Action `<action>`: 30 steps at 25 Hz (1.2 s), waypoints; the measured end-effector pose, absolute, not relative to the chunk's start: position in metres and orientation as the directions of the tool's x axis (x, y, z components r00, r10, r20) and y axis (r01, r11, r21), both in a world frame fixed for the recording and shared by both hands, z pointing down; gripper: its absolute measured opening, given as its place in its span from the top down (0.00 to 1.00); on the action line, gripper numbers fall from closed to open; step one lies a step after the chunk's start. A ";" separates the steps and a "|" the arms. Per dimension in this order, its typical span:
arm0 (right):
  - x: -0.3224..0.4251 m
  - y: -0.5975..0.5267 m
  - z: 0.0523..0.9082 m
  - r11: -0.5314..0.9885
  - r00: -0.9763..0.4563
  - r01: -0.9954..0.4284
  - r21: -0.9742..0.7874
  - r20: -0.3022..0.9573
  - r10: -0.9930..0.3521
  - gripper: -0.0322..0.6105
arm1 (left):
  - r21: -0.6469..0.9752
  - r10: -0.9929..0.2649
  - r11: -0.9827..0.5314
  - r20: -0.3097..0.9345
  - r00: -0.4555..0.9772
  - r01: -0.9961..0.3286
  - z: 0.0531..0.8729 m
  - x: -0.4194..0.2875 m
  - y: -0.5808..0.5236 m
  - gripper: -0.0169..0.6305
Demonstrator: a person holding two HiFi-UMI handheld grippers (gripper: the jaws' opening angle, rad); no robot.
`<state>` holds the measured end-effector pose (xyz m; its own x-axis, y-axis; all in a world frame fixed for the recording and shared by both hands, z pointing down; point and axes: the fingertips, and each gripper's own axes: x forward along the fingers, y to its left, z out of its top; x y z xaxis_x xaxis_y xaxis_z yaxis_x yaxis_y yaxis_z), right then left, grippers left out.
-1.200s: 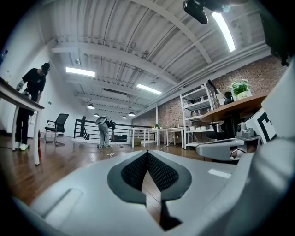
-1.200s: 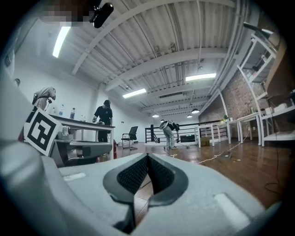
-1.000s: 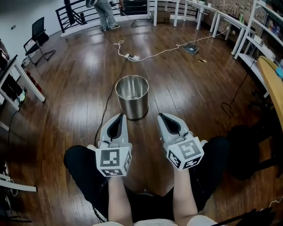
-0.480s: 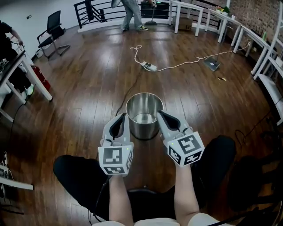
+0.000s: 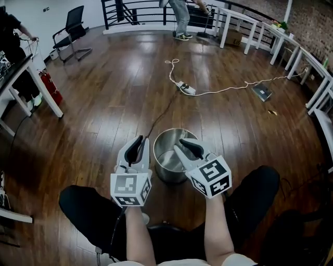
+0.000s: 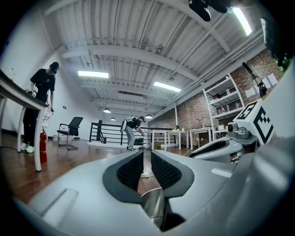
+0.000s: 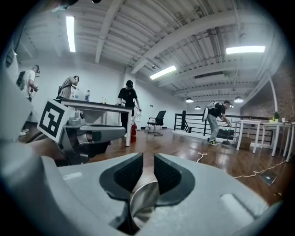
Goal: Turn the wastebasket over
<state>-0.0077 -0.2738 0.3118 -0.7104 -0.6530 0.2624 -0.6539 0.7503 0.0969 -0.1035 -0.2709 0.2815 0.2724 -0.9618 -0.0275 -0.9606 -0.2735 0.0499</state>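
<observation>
The wastebasket (image 5: 167, 156) is a shiny steel bin standing upright on the wood floor, mouth up, just in front of my knees. My left gripper (image 5: 138, 141) is at the bin's left rim, its jaws opening to a narrow gap with nothing pressed between the pads. My right gripper (image 5: 182, 142) reaches over the bin's right rim with its jaws also opening a little. In the left gripper view the steel bin (image 6: 154, 207) shows low behind the left gripper (image 6: 147, 156). In the right gripper view the bin's curved rim (image 7: 144, 198) lies under the right gripper (image 7: 148, 161).
A power strip with a white cable (image 5: 186, 87) lies on the floor beyond the bin. A white table (image 5: 31, 78) and a fire extinguisher (image 5: 49, 87) stand at the left. An office chair (image 5: 73, 31), a railing and a person (image 5: 182, 15) are far back.
Both grippers have moved forward from short of the bin to its rim, left and right of it. Their jaws have parted slightly.
</observation>
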 end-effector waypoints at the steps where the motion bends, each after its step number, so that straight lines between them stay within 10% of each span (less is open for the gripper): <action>1: -0.009 -0.282 0.319 0.752 -0.706 -0.652 0.099 0.281 -0.650 0.85 | 0.049 -0.962 -0.274 -0.020 0.274 -0.960 0.287 -0.105 -0.277 0.86; 13: -0.021 -0.322 0.436 0.785 -0.661 -0.619 0.019 0.528 -0.533 0.44 | 0.135 -0.945 -0.252 0.181 0.274 -0.958 0.398 -0.133 -0.339 0.39; 27: -0.109 -0.296 0.559 0.897 -0.556 -0.440 -0.041 0.797 -0.237 0.45 | 0.123 -0.950 -0.048 0.300 0.083 -0.991 0.462 -0.194 -0.330 0.39; 30: -0.119 -0.306 0.565 0.889 -0.528 -0.457 -0.011 0.808 -0.262 0.58 | 0.130 -0.951 -0.016 0.306 0.056 -0.991 0.462 -0.204 -0.326 0.41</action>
<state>-0.1193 -0.3058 0.5651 -0.5284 -0.2616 0.8077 -0.4571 0.8894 -0.0110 -0.2044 -0.3257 0.4615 0.0558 -0.9505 0.3056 -0.9914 -0.0163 0.1301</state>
